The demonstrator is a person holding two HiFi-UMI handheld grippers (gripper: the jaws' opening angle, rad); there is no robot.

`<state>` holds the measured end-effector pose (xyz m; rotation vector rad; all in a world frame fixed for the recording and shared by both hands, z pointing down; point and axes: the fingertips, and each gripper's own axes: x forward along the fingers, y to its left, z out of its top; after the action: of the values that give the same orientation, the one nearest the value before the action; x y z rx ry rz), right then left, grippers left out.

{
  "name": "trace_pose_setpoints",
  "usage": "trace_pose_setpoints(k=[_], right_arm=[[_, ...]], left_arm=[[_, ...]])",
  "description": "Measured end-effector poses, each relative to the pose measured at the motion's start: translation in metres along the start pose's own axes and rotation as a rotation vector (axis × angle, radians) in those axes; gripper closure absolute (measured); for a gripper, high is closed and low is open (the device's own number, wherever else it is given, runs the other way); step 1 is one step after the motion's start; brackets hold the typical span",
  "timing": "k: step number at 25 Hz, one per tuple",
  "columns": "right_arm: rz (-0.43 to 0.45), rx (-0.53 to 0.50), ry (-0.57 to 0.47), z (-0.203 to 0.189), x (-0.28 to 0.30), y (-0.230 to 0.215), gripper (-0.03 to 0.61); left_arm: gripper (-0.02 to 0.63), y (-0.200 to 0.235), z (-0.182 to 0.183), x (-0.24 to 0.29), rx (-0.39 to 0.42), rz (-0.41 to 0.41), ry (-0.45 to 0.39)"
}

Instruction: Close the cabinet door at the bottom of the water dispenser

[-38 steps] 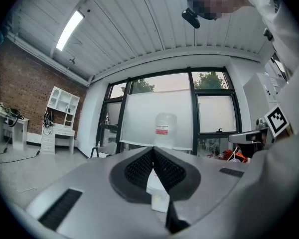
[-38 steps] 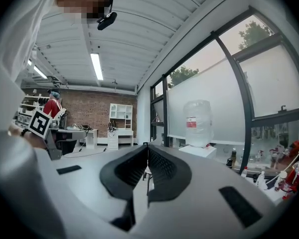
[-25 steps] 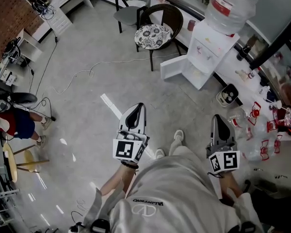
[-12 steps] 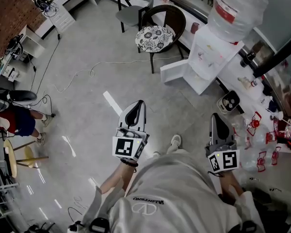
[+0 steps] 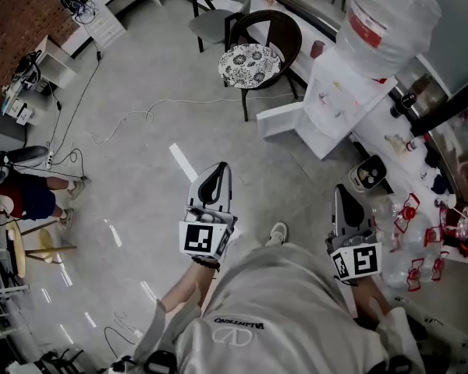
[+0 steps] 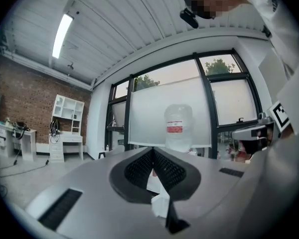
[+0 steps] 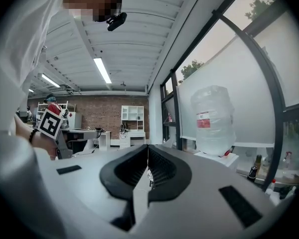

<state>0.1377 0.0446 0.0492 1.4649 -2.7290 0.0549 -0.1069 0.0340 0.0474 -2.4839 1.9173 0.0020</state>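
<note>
The white water dispenser (image 5: 339, 92) with a big clear bottle (image 5: 386, 14) stands at the upper right in the head view. Its bottom cabinet door (image 5: 281, 118) hangs open, swung out to the left over the floor. My left gripper (image 5: 221, 166) is shut and empty, held level, well short of the door. My right gripper (image 5: 339, 188) is also shut and empty, below the dispenser in the picture. In the left gripper view the closed jaws (image 6: 152, 150) point at the bottle (image 6: 178, 128). In the right gripper view the bottle (image 7: 213, 118) stands right of the closed jaws (image 7: 148, 147).
A dark chair with a flowered cushion (image 5: 249, 61) stands left of the dispenser, a grey chair (image 5: 212, 22) behind it. A small bin (image 5: 367, 176) and red-capped bottles (image 5: 409, 209) lie on the floor at right. A cable (image 5: 140, 118) and white tape strip (image 5: 184, 163) cross the floor.
The person has walked forward towards the dispenser, carrying both grippers along; the dispenser and door now sit closer in the head view. Both grippers stay shut.
</note>
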Motion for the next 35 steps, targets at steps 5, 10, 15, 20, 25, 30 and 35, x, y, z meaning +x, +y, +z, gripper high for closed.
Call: trace_pose_setpoints(k=[5,10,15,20,25,30,35], right_arm=[[0.007,0.015,0.009,-0.004,0.014,-0.008,0.561],[0.014,0.018,0.031,-0.006,0.037,-0.002,0.561],[-0.01,0.02,0.041,-0.005,0.07,0.006,0.561],[-0.046,0.028,0.044,-0.001,0.114,0.008,0.561],[-0.079,0.02,0.032,0.006,0.161,0.014,0.561],[-0.109,0.002,0.037,0.006,0.195,0.018,0.561],[-0.119,-0.007,0.048,0.001,0.216,0.017,0.561]], left_arm=[[0.606,0.0,-0.006,0.006,0.012,0.004,0.014],[0.606,0.021,-0.015,0.014,-0.021,0.017,0.035],[0.606,0.048,-0.022,0.038,-0.039,-0.017,0.046],[0.606,0.079,-0.014,0.074,-0.041,-0.065,0.045],[0.606,0.112,-0.013,0.108,-0.048,-0.121,0.046],[0.606,0.129,-0.017,0.136,-0.057,-0.197,0.043],[0.606,0.136,-0.031,0.157,-0.072,-0.228,0.067]])
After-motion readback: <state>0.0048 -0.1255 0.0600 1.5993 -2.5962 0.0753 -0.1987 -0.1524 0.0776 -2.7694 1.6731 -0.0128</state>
